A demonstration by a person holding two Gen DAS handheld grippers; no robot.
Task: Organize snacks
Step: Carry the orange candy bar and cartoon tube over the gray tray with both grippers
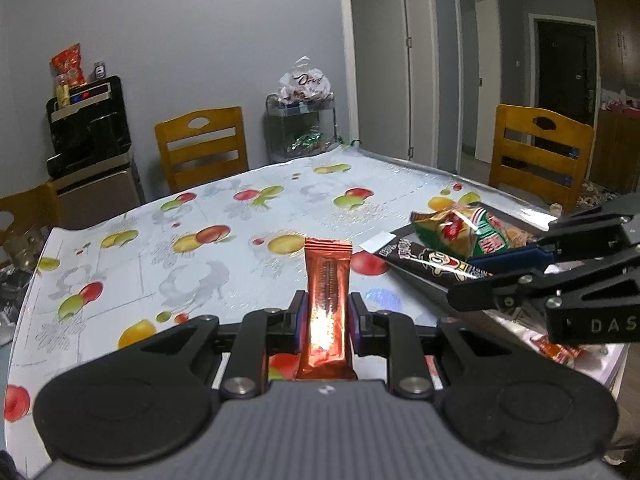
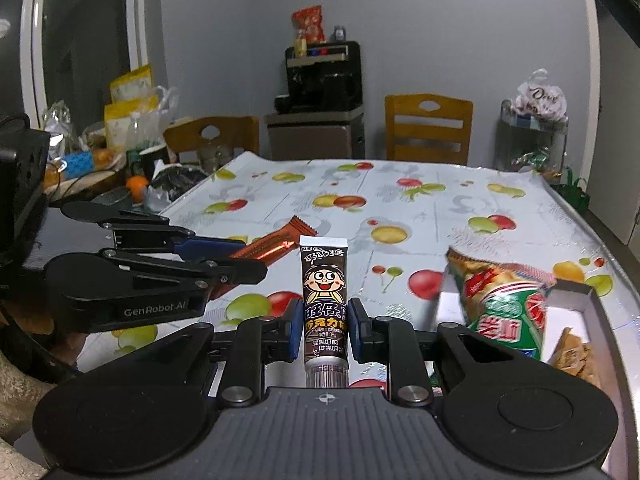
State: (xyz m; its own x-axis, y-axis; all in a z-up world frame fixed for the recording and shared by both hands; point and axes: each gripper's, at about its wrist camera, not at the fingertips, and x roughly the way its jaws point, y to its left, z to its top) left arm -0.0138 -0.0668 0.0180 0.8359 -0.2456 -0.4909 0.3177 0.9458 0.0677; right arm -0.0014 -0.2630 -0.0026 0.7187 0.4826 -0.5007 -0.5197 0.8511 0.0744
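Snack bar (image 1: 326,304) clamped in left tongs (image 1: 325,320); right tongs (image 2: 323,330) clamped on brown tube (image 2: 323,312), probably candy.

— How is the left gripper (image 1: 324,316) set?
— Its blue-padded fingers (image 1: 301,320) are closed tight on the orange snack bar (image 1: 327,300); the bar stands upright between them, reaching past the tips; the gripper points forward and slightly down, above the table.
— And the right gripper (image 2: 325,330)?
— Likewise pinched; its pads (image 2: 295,330) press both sides of the brown chocolate tube (image 2: 324,300), cap end toward the camera; it tilts gently downward too.
— Are they close together?
— Side by side; each shows in the other's view, fingers roughly parallel, not touching.
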